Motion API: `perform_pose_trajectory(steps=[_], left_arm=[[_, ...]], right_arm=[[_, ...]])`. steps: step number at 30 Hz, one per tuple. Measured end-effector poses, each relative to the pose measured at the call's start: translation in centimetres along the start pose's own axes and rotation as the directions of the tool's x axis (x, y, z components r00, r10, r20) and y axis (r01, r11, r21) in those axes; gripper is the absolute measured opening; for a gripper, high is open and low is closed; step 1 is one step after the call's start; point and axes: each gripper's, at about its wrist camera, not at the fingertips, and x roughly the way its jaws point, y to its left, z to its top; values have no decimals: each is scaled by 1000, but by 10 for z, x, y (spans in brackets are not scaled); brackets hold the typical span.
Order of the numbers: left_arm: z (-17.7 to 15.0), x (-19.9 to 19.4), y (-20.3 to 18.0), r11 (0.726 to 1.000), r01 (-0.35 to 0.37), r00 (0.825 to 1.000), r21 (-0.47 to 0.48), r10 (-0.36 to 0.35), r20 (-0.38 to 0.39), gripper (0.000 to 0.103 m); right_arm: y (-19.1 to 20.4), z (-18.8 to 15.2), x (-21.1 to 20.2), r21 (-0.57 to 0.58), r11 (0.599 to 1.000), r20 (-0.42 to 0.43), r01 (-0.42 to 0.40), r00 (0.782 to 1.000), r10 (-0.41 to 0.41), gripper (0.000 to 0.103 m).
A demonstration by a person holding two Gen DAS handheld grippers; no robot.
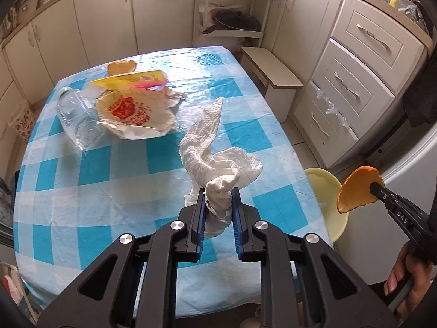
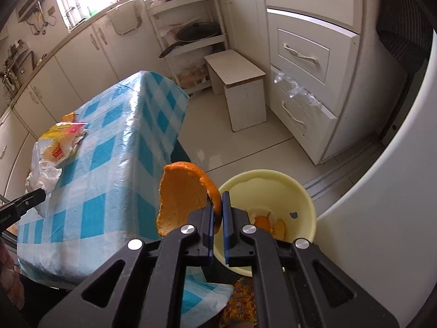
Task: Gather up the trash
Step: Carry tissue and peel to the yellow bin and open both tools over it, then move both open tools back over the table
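Left gripper clamped on paper towel, dragging it off checked surface. Right gripper pinches orange peel near yellow bin, probably lining up drop.

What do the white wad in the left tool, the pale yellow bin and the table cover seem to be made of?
White wad: paper towel, matte, with an embossed dimple pattern and soft creases.
Pale yellow bin: probably plastic, smooth with an even moulded rim.
Table cover: likely thin plastic sheet, glossy glare and fine wrinkles.
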Motion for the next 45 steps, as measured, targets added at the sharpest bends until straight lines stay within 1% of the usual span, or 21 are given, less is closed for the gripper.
perform_pose_trajectory(steps=[1, 4, 6, 8, 10, 13, 16, 17, 19, 22, 23, 25, 27, 30, 32, 34, 36, 38, 41, 42, 45], left_arm=[[-1, 1, -8, 1000, 14, 1000, 10, -14, -3, 16], [-4, 5, -33, 997, 73, 997, 38, -72, -11, 16], [-5, 7, -49, 994, 95, 995, 55, -95, -10, 16], [-6, 10, -63, 990, 126, 992, 58, -125, -18, 16], [-8, 15, -79, 987, 148, 989, 65, -146, -25, 16], [-12, 25, -106, 982, 172, 985, 84, -169, -44, 16], [-16, 36, -129, 977, 192, 980, 88, -187, -66, 16], [-17, 40, -137, 976, 199, 979, 92, -193, -72, 16], [-18, 47, -155, 973, 207, 977, 104, -199, -81, 16], [-19, 56, -180, 969, 209, 976, 134, -198, -90, 16], [-19, 58, -189, 967, 208, 976, 147, -196, -90, 19], [-20, 63, -201, 963, 215, 975, 164, -201, -98, 30], [-21, 64, -211, 961, 209, 977, 181, -195, -91, 52], [-21, 61, -219, 957, 204, 978, 206, -193, -74, 62], [-21, 57, -221, 956, 192, 981, 220, -183, -62, 67], [-19, 49, -217, 957, 170, 985, 234, -166, -39, 73], [-16, 40, -208, 958, 142, 990, 248, -143, -17, 81], [-13, 29, -194, 961, 101, 994, 258, -107, 8, 85], [-8, 11, -164, 959, 36, 998, 283, -47, 31, 87], [-6, 4, -148, 957, 8, 999, 289, -22, 43, 89], [-4, -14, -100, 955, -90, 994, 282, 67, 92, 92]], right_arm=[[-6, 0, 1, 14, 1000, -6, 13, 1000, -13, 11], [-21, 0, 2, 67, 997, -17, 23, 1000, -22, 23], [-32, 2, -2, 121, 993, -1, 3, 1000, -3, 28], [-39, 4, -12, 170, 985, 44, -25, 999, 18, 40], [-46, 8, -27, 210, 975, 119, -67, 992, 43, 42], [-50, 12, -38, 225, 971, 158, -83, 986, 48, 43], [-59, 14, -42, 273, 953, 195, -134, 977, 81, 43], [-63, 14, -46, 286, 946, 221, -150, 971, 87, 46], [-69, 15, -55, 307, 938, 269, -163, 960, 79, 51], [-76, 15, -65, 336, 925, 320, -176, 945, 64, 53], [-77, 16, -67, 343, 921, 331, -182, 942, 62, 54], [-80, 17, -70, 359, 913, 352, -194, 934, 60, 55], [-80, 19, -75, 365, 910, 373, -197, 926, 51, 57], [-79, 22, -81, 363, 910, 401, -202, 915, 43, 59], [-76, 23, -83, 360, 911, 412, -201, 910, 38, 65], [-75, 24, -84, 367, 906, 413, -210, 909, 44, 67], [-72, 26, -81, 376, 901, 408, -217, 912, 49, 70], [-65, 28, -78, 383, 897, 396, -222, 916, 58, 73], [-49, 29, -73, 371, 899, 374, -234, 923, 85, 77], [-43, 30, -72, 360, 903, 367, -237, 925, 97, 78], [-18, 31, -66, 319, 915, 337, -246, 932, 134, 83]])
